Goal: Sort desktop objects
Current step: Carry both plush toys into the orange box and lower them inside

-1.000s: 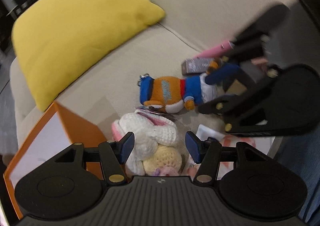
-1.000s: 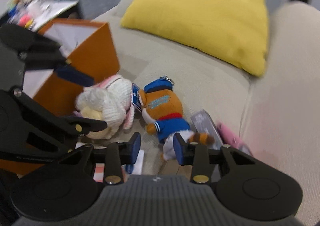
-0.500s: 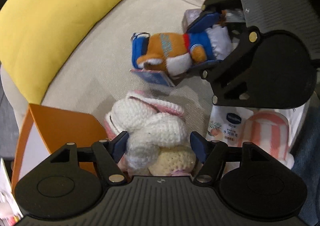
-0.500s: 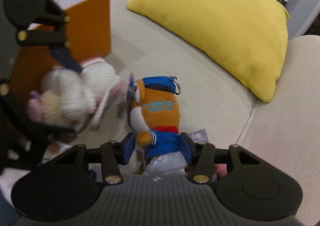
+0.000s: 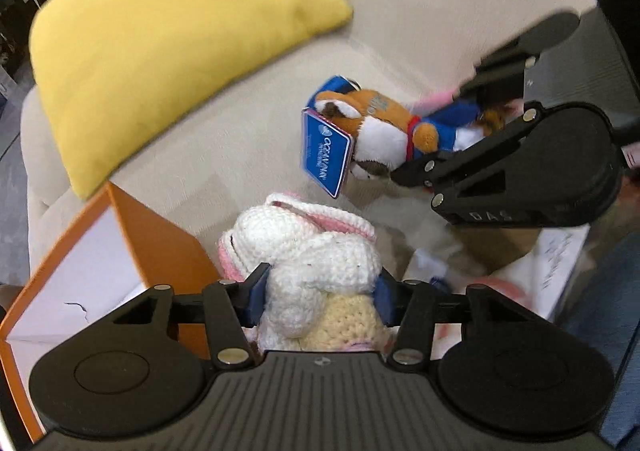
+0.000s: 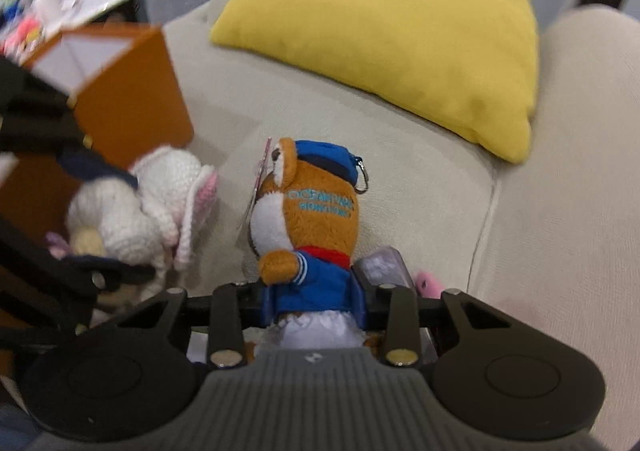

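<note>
The orange box (image 5: pixel 120 251) stands open on the beige sofa (image 5: pixel 240 139), just beside the crocheted bunny (image 5: pixel 316 263); its white inside shows nothing in the part that can be seen. In the right wrist view the same box (image 6: pixel 132 91) sits to the left, with a cluttered surface behind it too blurred to read.

The left claw (image 5: pixel 318 297) is clamped on the crocheted bunny, its blue pads pressing the white body from both sides, with a cream-yellow part just below them. The bunny (image 6: pixel 152 211) has pink-edged ears and lies between the box and the plush fox (image 6: pixel 312 219).

The right claw (image 6: pixel 314 301) is clamped on the plush fox around its blue sailor jacket. The fox wears a blue cap with a metal clip, and light blue stitched lettering runs across its orange back — it seems to read "OCEAN PARK HONG KONG", though the blur leaves this unsure. A blue hang tag (image 5: pixel 326 153) dangles at the fox's head, with white writing that looks like "OCEAN PARK".

A yellow cushion (image 6: pixel 400 31) leans on the sofa behind the toys. Under the right claw, white printed packaging (image 5: pixel 556 271) lies flat — its text is unreadable.
</note>
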A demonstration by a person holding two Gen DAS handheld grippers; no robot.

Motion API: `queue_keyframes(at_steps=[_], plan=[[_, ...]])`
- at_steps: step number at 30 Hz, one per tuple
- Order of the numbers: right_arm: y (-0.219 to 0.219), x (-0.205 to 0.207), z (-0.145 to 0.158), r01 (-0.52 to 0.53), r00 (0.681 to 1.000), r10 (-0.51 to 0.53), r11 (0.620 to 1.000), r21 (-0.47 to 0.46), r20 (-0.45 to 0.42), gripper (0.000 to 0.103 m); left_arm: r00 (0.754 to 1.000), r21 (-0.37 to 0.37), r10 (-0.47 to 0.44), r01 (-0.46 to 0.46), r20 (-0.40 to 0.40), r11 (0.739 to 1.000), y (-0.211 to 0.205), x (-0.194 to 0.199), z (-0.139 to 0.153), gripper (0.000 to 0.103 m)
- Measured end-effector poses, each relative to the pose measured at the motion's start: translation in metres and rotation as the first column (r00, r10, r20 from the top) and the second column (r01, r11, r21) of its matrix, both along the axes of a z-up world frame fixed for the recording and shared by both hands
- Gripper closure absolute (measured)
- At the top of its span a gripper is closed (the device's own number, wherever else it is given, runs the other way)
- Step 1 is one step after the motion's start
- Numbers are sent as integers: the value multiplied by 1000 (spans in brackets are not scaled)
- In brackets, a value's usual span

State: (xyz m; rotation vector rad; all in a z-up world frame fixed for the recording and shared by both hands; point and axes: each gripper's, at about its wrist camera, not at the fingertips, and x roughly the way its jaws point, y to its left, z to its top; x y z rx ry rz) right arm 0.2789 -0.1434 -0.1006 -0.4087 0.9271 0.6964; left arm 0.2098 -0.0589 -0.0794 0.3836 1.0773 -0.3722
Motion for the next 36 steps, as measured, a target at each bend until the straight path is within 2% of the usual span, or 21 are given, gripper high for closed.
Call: queue_keyframes(at_steps=[4, 7, 12, 16, 20, 22, 26, 31, 36], plan=[[-23, -3, 30, 109, 993, -104, 988, 108, -50, 65, 997, -57, -1, 5, 76, 998, 10, -19, 35, 43], [-34, -18, 58, 146, 988, -134, 970, 192, -77, 65, 990, -98, 9, 5, 140, 995, 25, -39, 68, 43], [-17, -56, 108, 139, 989, -115, 944, 300, -96, 65, 971, -165, 40, -1, 235, 986, 73, -74, 117, 43], [25, -74, 127, 110, 985, -50, 919, 379, -165, 65, 961, -168, 103, -61, 256, 984, 125, -89, 130, 43], [83, -85, 123, 84, 975, 1, 926, 369, -223, 65, 965, -160, 145, -111, 218, 981, 161, -89, 116, 43], [113, -86, 111, 83, 966, 8, 936, 343, -257, 65, 968, -166, 165, -134, 190, 977, 174, -84, 99, 43], [157, -77, 82, 121, 944, -27, 955, 271, -329, 65, 966, -181, 177, -144, 188, 973, 195, -78, 72, 43], [186, -55, 46, 168, 911, -75, 965, 200, -405, 65, 972, -162, 154, -125, 179, 979, 217, -75, 46, 43], [216, -44, 28, 178, 910, -111, 975, 134, -399, 65, 977, -130, 127, -106, 173, 986, 228, -64, 26, 43]])
